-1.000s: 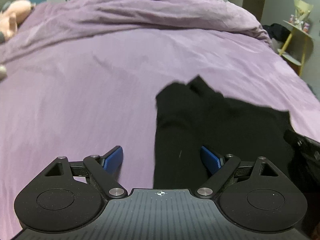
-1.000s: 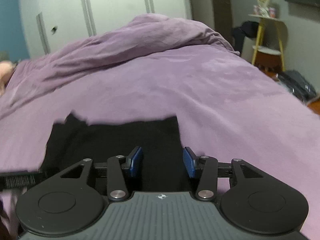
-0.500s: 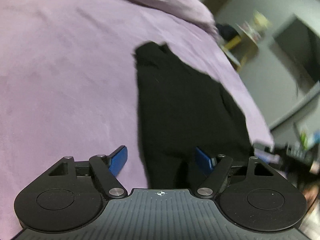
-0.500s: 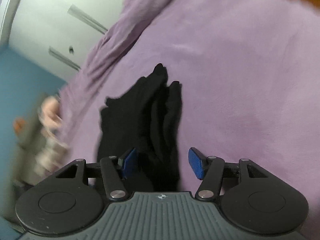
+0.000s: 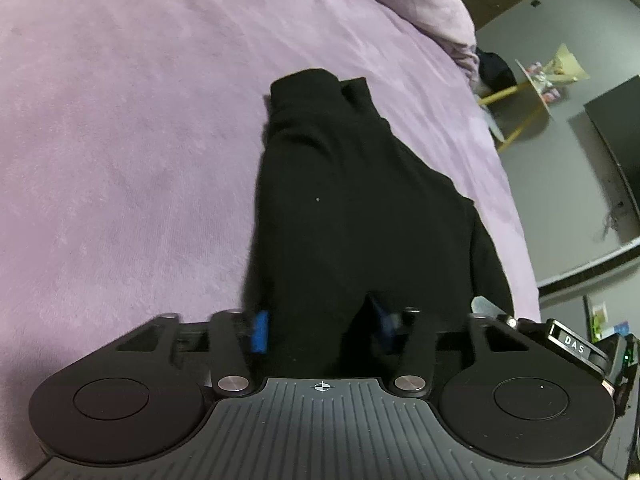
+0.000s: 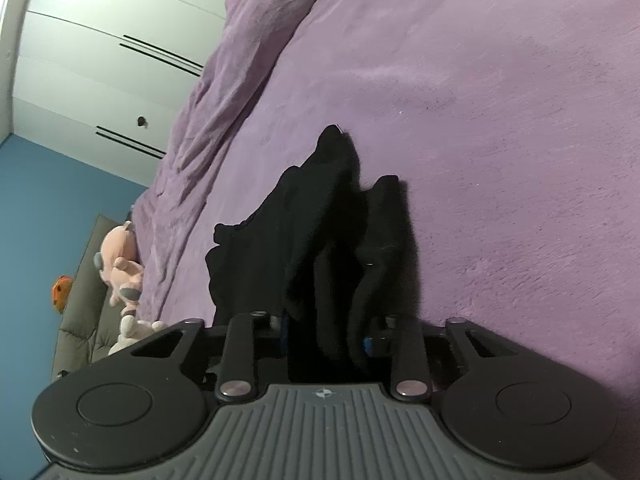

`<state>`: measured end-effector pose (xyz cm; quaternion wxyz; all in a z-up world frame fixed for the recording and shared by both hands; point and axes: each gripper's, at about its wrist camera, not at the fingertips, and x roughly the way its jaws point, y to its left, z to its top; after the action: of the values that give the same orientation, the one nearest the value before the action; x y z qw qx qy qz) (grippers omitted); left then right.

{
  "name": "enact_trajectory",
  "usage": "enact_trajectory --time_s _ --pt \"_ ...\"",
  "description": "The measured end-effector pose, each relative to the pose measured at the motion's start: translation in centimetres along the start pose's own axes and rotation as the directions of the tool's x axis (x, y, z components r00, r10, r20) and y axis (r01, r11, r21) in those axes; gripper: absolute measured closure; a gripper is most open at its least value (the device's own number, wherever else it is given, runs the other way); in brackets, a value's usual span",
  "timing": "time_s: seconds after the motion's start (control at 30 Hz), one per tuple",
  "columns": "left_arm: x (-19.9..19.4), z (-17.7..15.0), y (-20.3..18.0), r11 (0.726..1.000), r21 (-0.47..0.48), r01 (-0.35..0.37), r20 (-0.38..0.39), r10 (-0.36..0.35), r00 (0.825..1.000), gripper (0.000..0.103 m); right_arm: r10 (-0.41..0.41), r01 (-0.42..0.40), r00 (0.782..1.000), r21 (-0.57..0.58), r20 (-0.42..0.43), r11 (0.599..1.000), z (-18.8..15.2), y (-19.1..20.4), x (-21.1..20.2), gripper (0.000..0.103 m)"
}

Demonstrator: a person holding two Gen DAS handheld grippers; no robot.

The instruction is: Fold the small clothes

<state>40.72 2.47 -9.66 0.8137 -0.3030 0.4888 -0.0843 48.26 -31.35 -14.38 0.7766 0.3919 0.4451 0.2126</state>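
A black garment (image 5: 352,208) lies on a purple bedspread (image 5: 132,140), stretching away from both cameras toward the far side of the bed. In the left wrist view, the left gripper (image 5: 320,330) straddles the garment's near edge — its jaws are closing, with a fold of black cloth between the blue pads, which sit close against the fabric on both sides. In the right wrist view, the right gripper (image 6: 326,338) is also closing, and bunched black cloth (image 6: 328,240) fills the gap between its pads, hiding most of them. The far end of the garment rises into two pointed folds. At the far left sits a pink stuffed toy (image 6: 120,268) — beside a rumpled purple duvet (image 6: 224,92). White wardrobe doors (image 6: 100,60) stand behind.
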Motion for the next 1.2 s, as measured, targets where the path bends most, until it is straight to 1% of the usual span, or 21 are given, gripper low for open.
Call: enact_trajectory --time_s 0.03,0.07,0.13,0.23,0.33,0.47,0.53,0.6,0.67,0.8,0.93,1.03,1.1,1.17,1.2 --pt "-0.3 0.0 -0.2 1.000 0.003 -0.002 0.006 0.001 1.000 0.073 -0.015 0.016 1.000 -0.023 0.007 1.000 -0.1 0.5 -0.1 0.082" --pt "-0.7 0.2 -0.4 1.000 0.011 0.001 0.014 -0.001 1.000 0.077 -0.032 0.033 0.999 -0.059 0.018 0.998 -0.2 1.2 -0.3 0.083" --pt "-1.9 0.3 -0.6 1.000 0.029 0.009 0.035 -0.010 0.999 0.078 -0.035 0.041 0.998 -0.125 0.050 0.991 -0.8 2.6 -0.9 0.083" --pt "-3.2 0.5 -1.4 0.999 0.050 0.014 0.056 -0.016 0.998 0.079 -0.025 0.035 0.998 -0.164 0.063 0.986 -1.2 4.2 -1.5 0.083" --pt "-4.8 0.4 -1.7 0.997 0.072 -0.001 0.071 -0.005 0.997 0.079 -0.019 0.026 0.999 -0.170 0.046 0.985 -1.5 5.3 -1.9 0.083" --pt "-7.3 0.3 -1.3 0.997 0.078 0.009 0.087 -0.015 0.996 0.080 0.024 -0.019 0.999 -0.159 0.026 0.987 -2.2 6.5 -2.5 0.083" --pt "-8.8 0.1 -0.8 0.997 0.081 0.005 0.095 -0.013 0.995 0.080 0.046 -0.045 0.999 -0.149 0.006 0.988 -3.0 7.3 -2.5 0.083" --pt "-10.4 -0.4 -0.2 0.996 0.085 -0.013 0.097 0.005 0.995 0.080 0.065 -0.068 0.998 -0.139 -0.024 0.988 -4.1 8.0 -2.0 0.083" --pt "-12.2 -1.1 0.8 0.996 0.081 -0.029 0.096 0.021 0.995 0.079 0.104 -0.110 0.993 -0.117 -0.056 0.987 -5.4 8.5 -1.7 0.083" --pt "-15.9 -2.7 2.9 0.995 0.074 -0.070 0.111 0.062 0.992 0.079 0.130 -0.144 0.984 -0.117 -0.120 0.983 -8.7 9.8 -0.7 0.083" --pt "-17.2 -3.8 4.6 0.987 0.093 -0.128 0.100 0.118 0.988 0.079 0.113 -0.131 0.977 -0.097 -0.179 0.987 -11.0 10.1 0.4 0.083" --pt "-17.0 -4.6 6.2 0.989 0.056 -0.134 0.082 0.129 0.988 0.079 0.076 -0.097 0.976 -0.096 -0.202 0.991 -12.0 10.2 0.8 0.083" --pt "-16.5 -5.3 6.7 0.988 0.051 -0.146 0.069 0.142 0.987 0.076 0.036 -0.064 0.976 -0.121 -0.215 0.991 -12.6 10.3 1.1 0.080" --pt "-16.1 -6.1 6.9 0.977 0.076 -0.198 0.069 0.193 0.979 0.068 -0.027 -0.008 0.978 -0.165 -0.207 0.986 -13.1 10.2 0.8 0.071" --pt "-16.1 -6.5 7.1 0.970 0.085 -0.228 0.079 0.221 0.972 0.065 -0.039 0.006 0.981 -0.173 -0.189 0.985 -13.4 10.0 0.3 0.069"
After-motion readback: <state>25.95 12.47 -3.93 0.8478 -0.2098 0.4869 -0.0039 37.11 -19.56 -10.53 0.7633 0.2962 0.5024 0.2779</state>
